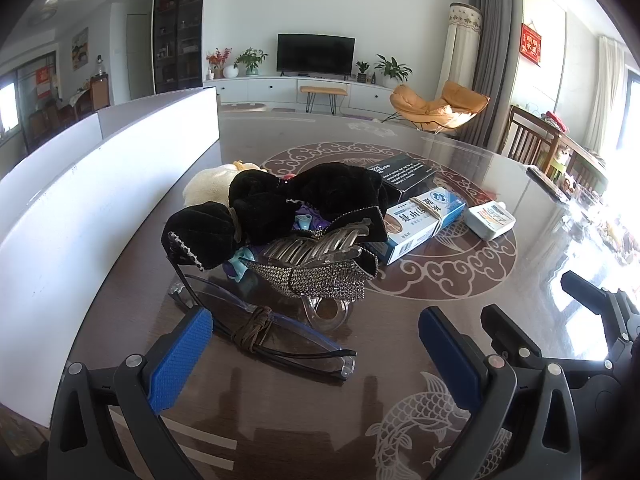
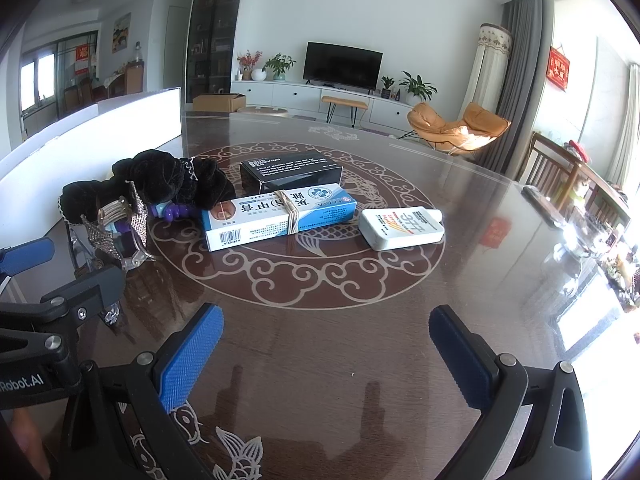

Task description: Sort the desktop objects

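the left hand-held gripper is seen at the bottom of the left wrist view with its blue-padded fingers spread wide; nothing is held between them. just above it in the frame, a pair of folded clear-blue glasses bound with a brown cord lies on the dark brown patterned glass-topped desk. a heap of hair accessories is located at centre frame: a black velvet bow, a rhinestone-covered clear hair claw and a small purple and light-blue item, partly hidden under the bow. a cream plush item is seen behind the heap, beside the white board standing at the left of the frame.

the right hand-held gripper is seen at the bottom of the right wrist view, likewise wide open and empty, above bare desk surface. in that view's centre, a blue and white carton bound with a rubber band lies in front of a black rectangular box with white print. a white flat plastic bottle lies on its side just right of the carton.
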`<state>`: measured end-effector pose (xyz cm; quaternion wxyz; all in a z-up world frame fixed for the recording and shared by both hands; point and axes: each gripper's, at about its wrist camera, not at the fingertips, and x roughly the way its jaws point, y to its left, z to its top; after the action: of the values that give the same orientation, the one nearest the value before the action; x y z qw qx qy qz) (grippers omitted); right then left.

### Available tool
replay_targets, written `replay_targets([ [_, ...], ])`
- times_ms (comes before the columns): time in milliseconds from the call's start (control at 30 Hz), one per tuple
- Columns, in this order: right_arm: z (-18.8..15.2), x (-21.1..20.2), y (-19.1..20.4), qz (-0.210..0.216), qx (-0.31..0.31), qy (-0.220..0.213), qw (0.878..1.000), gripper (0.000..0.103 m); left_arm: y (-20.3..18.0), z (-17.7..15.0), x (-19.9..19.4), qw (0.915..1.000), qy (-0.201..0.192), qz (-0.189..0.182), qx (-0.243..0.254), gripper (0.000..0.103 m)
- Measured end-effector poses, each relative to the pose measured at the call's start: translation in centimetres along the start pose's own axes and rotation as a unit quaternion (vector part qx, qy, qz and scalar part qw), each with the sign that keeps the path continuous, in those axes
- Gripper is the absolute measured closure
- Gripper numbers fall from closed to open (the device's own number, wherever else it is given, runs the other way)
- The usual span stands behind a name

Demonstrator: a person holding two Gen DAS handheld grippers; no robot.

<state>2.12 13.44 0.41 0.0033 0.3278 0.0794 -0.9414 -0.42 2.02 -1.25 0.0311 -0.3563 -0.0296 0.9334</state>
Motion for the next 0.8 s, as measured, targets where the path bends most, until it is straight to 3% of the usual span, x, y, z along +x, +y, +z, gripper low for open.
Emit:
replay_targets([
  [800,-0.02,-0.01,0.0,-0.001,-0.001,0.001,1.0,0.0,-0.17,-0.18,0.07,1.0,0.002,0.001,-0.001,0.0],
])
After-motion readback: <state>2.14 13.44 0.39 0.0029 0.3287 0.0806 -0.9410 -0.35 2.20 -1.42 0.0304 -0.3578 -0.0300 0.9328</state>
